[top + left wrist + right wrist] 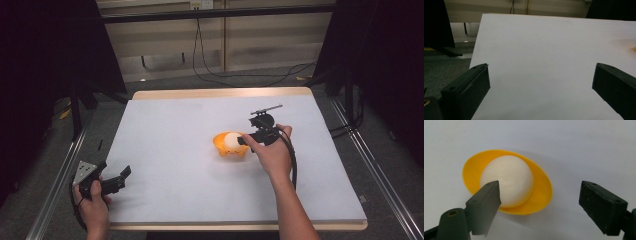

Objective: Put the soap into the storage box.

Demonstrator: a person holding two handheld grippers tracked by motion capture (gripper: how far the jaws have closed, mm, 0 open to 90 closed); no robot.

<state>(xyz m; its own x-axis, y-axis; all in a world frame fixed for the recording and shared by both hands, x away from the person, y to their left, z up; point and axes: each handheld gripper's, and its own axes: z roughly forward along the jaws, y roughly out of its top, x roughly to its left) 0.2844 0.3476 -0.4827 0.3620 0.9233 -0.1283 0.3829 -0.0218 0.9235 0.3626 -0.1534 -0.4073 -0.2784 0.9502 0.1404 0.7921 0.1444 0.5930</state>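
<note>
Covering most of the high view, the table (165, 150) has a white top with a wooden edge along its far and near sides. Black curtains hang to the left and right, and cables (210, 65) trail over the grey floor beyond the far edge. Metal rails (55, 185) run along the floor on both sides of the table.

Right of the table's centre sits a yellow bowl (221, 142), and in it lies a white ball (231, 142) that takes up much of the hollow. In the right gripper view the bowl (541, 195) appears tilted, its rim rising on the left, and the ball (511, 180) rests against the inside wall.

The right gripper (243, 140) is held by the right hand (272, 152) just right of the bowl, its tip reaching the bowl's right rim. In its own view the right gripper (541, 202) has its jaws spread wide: the left jaw overlaps the near side of the ball and bowl, while the right jaw stands over bare table, well apart from the bowl. Whether the left jaw touches the ball I cannot tell. A black cable runs down from it along the forearm.

The left gripper (125, 175) is at the near left corner, in the left hand (92, 202), far from the bowl. Its own view shows the left gripper (540, 82) with jaws spread wide over bare white table, nothing between them.
</note>
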